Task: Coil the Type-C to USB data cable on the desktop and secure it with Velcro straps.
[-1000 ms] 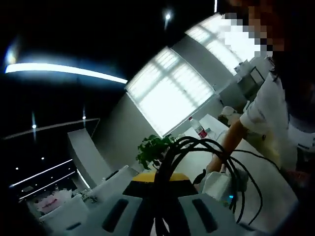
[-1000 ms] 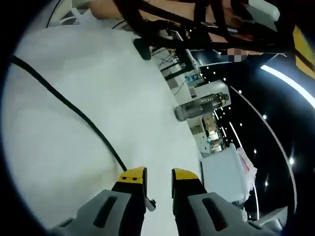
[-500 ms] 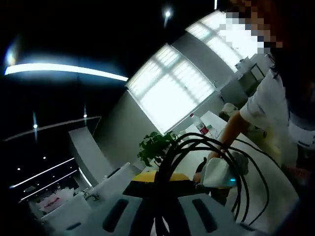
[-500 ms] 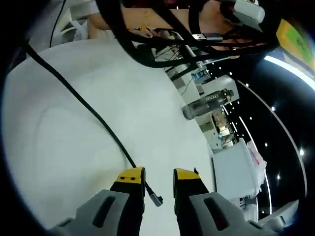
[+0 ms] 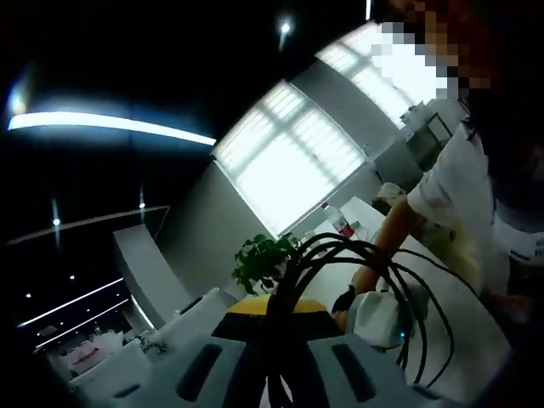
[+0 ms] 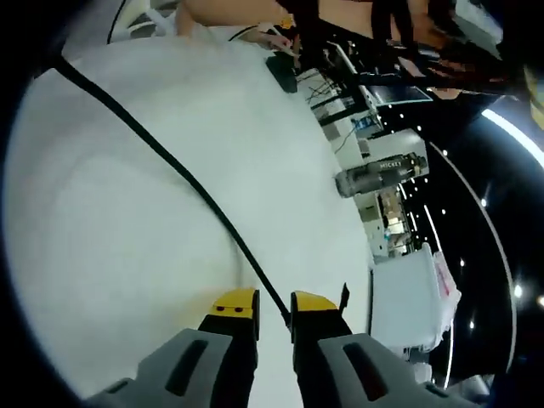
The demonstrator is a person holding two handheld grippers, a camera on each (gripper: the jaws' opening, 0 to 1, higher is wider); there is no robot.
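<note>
Black cable is what both tongs are dealing with, and the free strand's direction from the right tongs is what the next move hangs on. At the bottom centre of the right gripper view, the right gripper (image 6: 272, 308) is pinching its yellow-tipped jaws nearly together on the free strand (image 6: 183, 174) of the data cable, which is passing through the narrow gap between the tips; I judge it to be gripping there, though the contact itself is hard to make out. From that pinch the strand is running away up and to the left, its long axis lying diagonally across the white desktop (image 6: 110, 280) toward the upper left of the frame, where it is leaving the tabletop. A small dark connector-like piece (image 6: 281, 71) is sitting near the top centre, and a grey bottle (image 6: 378, 174) is lying beyond the desk edge at right. In the left gripper view, the left gripper (image 5: 270, 308) is clenching on the gathered loops (image 5: 357, 263), which are fanning out to the right of centre in front of a person's hand (image 5: 374, 276). Farther off a green plant (image 5: 263, 259) and a bright window (image 5: 289, 157) are showing. Judging from this, the right tongs are nearer the loose length, so feeding it toward the bundle probably falls to them.
</note>
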